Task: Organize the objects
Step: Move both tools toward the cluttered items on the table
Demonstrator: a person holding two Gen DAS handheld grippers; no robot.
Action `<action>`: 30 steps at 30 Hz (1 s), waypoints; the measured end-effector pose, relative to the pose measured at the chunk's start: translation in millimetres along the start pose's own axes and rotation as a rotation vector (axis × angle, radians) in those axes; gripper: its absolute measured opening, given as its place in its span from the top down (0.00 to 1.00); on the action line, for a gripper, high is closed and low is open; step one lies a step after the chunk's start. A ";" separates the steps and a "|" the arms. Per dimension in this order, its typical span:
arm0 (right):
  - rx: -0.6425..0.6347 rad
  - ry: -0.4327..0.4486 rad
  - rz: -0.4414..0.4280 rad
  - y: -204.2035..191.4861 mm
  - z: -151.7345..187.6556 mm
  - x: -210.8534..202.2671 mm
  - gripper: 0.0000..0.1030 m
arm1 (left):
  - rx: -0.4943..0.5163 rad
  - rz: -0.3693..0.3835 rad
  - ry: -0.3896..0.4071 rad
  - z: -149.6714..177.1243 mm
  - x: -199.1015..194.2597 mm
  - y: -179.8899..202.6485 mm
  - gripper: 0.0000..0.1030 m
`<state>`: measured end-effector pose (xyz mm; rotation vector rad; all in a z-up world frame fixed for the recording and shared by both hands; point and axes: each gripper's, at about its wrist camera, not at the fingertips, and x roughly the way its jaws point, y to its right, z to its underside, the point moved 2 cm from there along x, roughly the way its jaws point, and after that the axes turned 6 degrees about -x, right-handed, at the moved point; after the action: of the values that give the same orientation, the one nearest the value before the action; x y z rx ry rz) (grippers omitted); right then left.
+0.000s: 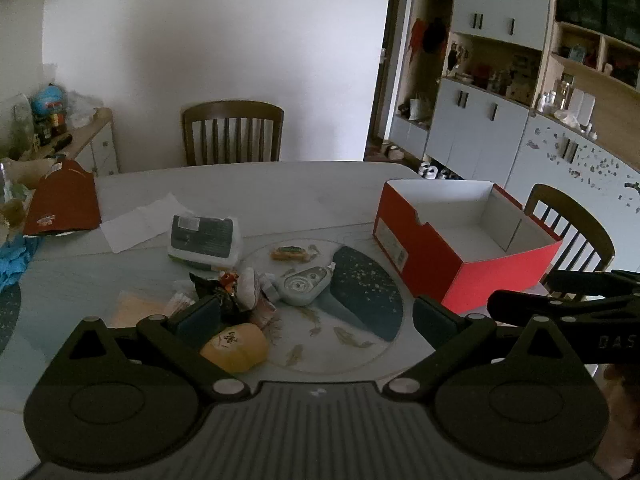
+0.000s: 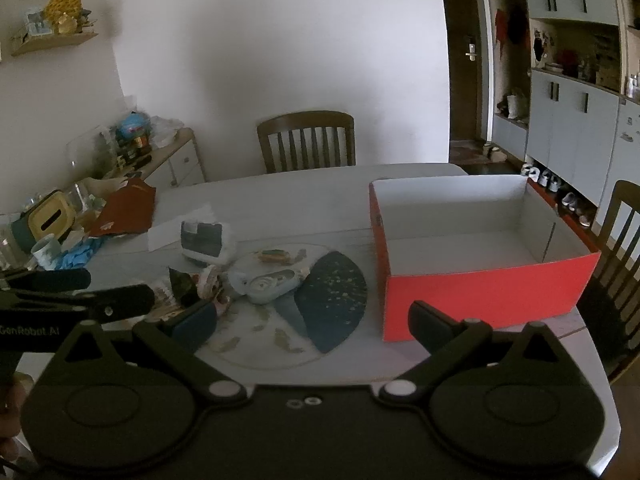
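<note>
Red box (image 2: 480, 292) open-topped, clear inside, bare table (image 2: 304, 196) behind, clutter pile (image 1: 240, 292) blocks front-left

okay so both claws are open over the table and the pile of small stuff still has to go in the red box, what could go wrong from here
1. The small items lie heaped and touching, so a claw closing on one may drag or scatter its neighbours.
2. The left claw and right claw sit side by side near the pile, so they might collide.
3. The red box looks like light, empty cardboard; a bump might shove it toward the table edge.
</note>
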<state>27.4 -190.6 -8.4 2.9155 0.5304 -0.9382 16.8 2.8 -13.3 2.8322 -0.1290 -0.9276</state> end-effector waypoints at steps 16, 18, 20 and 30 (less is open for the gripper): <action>-0.017 0.000 -0.013 -14.2 -5.3 9.1 0.01 | -0.032 0.038 0.006 -3.3 -1.2 -14.8 0.00; -0.020 -0.002 -0.015 -18.2 -7.4 11.9 0.01 | -0.030 0.019 0.006 -4.2 0.0 -17.8 0.00; -0.020 -0.002 -0.015 -20.3 -7.9 13.8 0.01 | -0.033 0.000 -0.002 -4.5 2.3 -21.9 0.00; -0.049 -0.033 -0.052 -42.1 -11.9 29.3 0.01 | -0.084 -0.009 -0.016 -8.2 9.6 -50.9 0.00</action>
<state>42.4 -140.3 -12.4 2.8510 0.6209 -0.9630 31.0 52.7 -21.3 2.7511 -0.0776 -0.9351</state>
